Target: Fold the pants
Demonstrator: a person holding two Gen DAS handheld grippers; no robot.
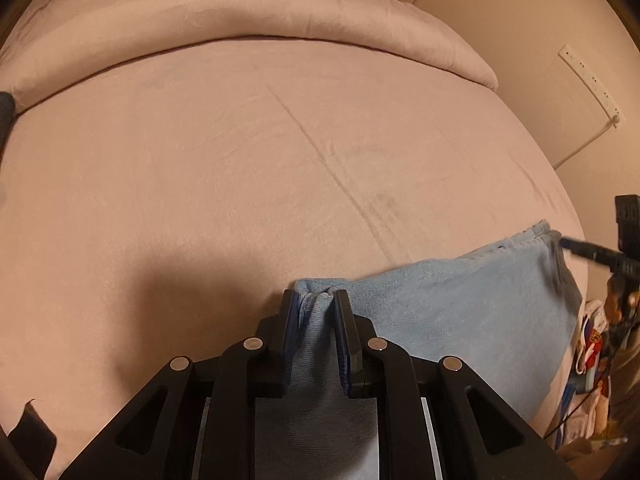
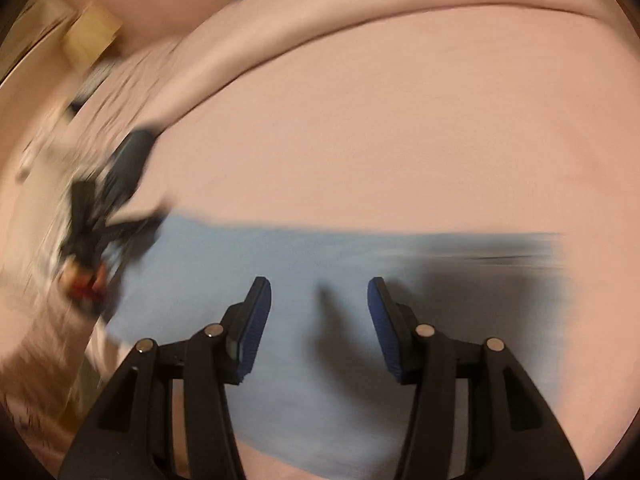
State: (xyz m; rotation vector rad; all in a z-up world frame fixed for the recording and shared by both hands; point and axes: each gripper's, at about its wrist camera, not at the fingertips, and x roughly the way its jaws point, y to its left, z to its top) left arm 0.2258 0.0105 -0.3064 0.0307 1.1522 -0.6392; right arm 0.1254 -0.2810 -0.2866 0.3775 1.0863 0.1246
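pants: light blue cloth, matt, fine twill weave, bunched between my left gripper pads | bed sheet: pink cloth, soft, matt, brushed nap | my right gripper: matt black plastic, ribbed blue rubbery pads, shiny metal pins

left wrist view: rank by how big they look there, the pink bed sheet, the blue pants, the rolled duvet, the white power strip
1. pink bed sheet, fills most of the view
2. rolled duvet and blue pants: look about alike; the pants lie nearer the camera, partly hidden by the left tool, so unranked
3. white power strip, smallest
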